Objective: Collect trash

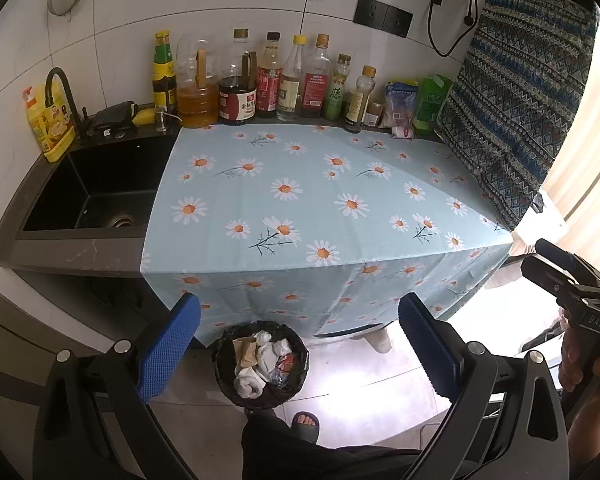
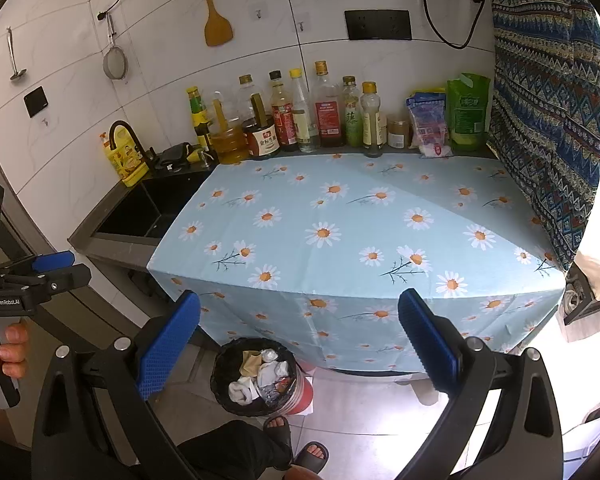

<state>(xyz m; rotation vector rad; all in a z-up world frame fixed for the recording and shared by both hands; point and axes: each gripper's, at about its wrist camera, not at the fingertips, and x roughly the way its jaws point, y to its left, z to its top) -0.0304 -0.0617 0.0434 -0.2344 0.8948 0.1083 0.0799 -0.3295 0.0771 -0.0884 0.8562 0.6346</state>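
**Both grippers held wide over the bin**

The left gripper [image 1: 299, 344] is spread wide with nothing between its blue pads [image 1: 168, 354]. The right gripper [image 2: 299, 344] is likewise parted and grasps nothing. Both hang near the front edge of the counter, pointing down toward the floor.

The trash [image 1: 262, 362], crumpled white paper, a brown scrap and a bit of wrapper, lies inside the bin [image 1: 224, 384], which is lined with a black bag and stands on the tiled floor just in front of the hanging edge of the daisy cloth [image 1: 300, 200]. The cloth top is bare.

At the far side a row of bottles [image 1: 260, 80] stands against the tiled wall. The black sink [image 1: 52, 184] is to the left of the cloth. A sandalled foot [image 1: 306, 424] is near the bin.
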